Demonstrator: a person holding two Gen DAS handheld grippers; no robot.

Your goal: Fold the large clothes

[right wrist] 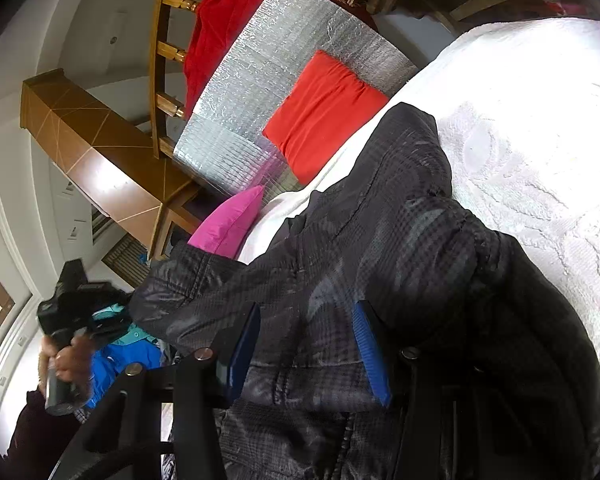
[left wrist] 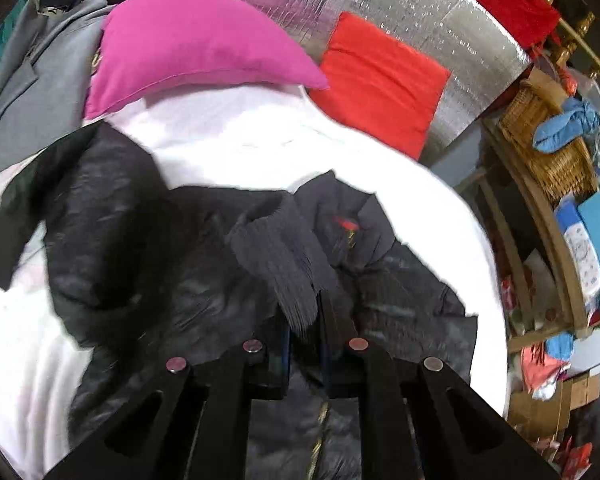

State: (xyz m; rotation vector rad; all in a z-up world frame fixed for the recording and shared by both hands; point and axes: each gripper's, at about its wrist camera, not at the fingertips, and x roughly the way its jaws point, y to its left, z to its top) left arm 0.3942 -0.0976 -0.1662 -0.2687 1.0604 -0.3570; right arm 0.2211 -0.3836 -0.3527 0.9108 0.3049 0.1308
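2 grippers worked a dark padded jacket (left wrist: 148,264) on a white bedspread (left wrist: 228,136), and the coming fold looked to turn on how the garment lay from each of them. Seen from the left wrist, the jacket spread forward and to the left of the left gripper (left wrist: 320,320), its bulk bunched toward the left of the bed with a black sleeve or flap (left wrist: 12,216) trailing off that side. A ribbed knit cuff (left wrist: 284,264) hung just at the fingertips; the fingers stood close together there with dark cloth between them, so the left gripper appeared nearly closed on a pinch of jacket, though blur kept the exact hold uncertain. Seen from the right wrist, the jacket's long axis ran away from the right gripper (right wrist: 306,344) toward a red cushion (right wrist: 324,112) and pink pillow (right wrist: 228,224) at the head of the bed. Its 2 blue-faced fingers (right wrist: 370,356) stood wide apart with quilted cloth passing between them, and they did not look pressed onto it. Both grippers sat right at the jacket, the left seemingly the one with a grip.

Cloth looked thin, glossy and finely quilted, puffed and rumpled rather than flat, with a red label (left wrist: 346,222) showing at the open collar. Judged from this, folding had barely begun. Silver foil sheeting (left wrist: 400,20) leaned behind the bed.
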